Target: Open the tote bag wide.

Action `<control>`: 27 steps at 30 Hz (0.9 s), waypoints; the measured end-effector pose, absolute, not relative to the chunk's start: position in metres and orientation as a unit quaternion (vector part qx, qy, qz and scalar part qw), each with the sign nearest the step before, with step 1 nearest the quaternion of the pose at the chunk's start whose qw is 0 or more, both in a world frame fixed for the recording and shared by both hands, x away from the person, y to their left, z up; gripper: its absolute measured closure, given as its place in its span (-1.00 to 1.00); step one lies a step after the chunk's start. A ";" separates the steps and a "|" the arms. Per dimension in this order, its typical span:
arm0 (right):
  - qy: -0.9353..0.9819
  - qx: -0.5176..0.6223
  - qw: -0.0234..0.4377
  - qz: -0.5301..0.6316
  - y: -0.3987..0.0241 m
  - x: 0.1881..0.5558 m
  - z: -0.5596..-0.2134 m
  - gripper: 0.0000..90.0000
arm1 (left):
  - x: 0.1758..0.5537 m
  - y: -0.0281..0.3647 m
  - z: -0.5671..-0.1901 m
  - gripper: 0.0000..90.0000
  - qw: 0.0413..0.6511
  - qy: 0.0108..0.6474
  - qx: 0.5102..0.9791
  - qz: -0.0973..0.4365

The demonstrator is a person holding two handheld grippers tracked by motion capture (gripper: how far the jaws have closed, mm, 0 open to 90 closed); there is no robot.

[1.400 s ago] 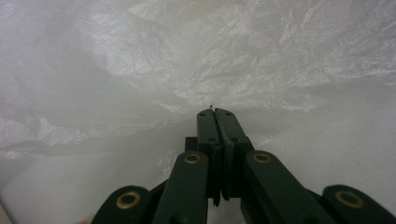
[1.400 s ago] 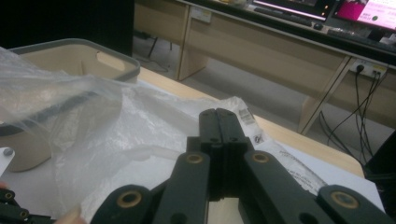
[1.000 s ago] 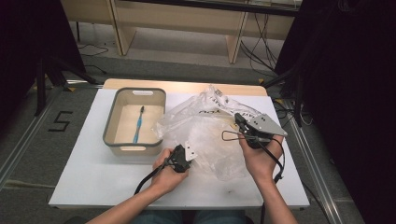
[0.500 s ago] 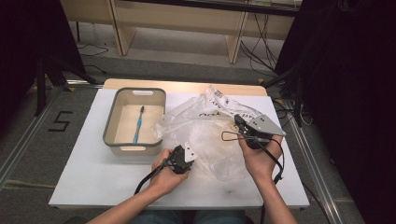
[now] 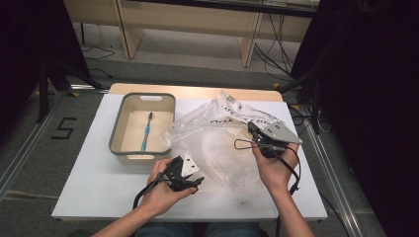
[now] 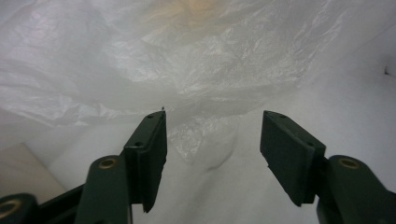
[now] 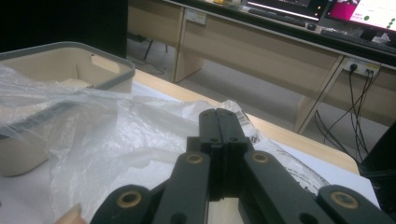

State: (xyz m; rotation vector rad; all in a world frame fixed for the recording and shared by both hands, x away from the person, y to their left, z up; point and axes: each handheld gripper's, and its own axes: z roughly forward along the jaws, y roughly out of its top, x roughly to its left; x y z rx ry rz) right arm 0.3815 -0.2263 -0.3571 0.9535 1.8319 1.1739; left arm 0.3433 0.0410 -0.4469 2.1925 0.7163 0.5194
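Beige bin (image 5: 118, 129) with grey rim, blue toothbrush (image 5: 146, 131) inside, white table (image 5: 84, 187)

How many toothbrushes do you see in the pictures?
1. A blue toothbrush lies inside the beige bin, at the left of the table. The crumpled plastic bag beside it may hide others.

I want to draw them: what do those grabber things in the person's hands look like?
Each is dark with two flat black tongs and brass-coloured rivets: left gripper, right gripper. A black cable trails from each. The right one carries a grey three-cornered plate. Forearms are bare, no sleeves.
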 end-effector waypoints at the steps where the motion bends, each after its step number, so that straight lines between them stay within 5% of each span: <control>1: 0.715 0.372 0.374 0.459 -0.226 0.381 -0.357 1.00 | 0.341 0.044 -0.445 -0.15 0.375 0.284 0.858 0.207; 27: 0.713 0.376 0.368 0.464 -0.229 0.382 -0.357 1.00 | 0.331 0.121 -0.418 -0.30 0.391 0.354 0.822 0.214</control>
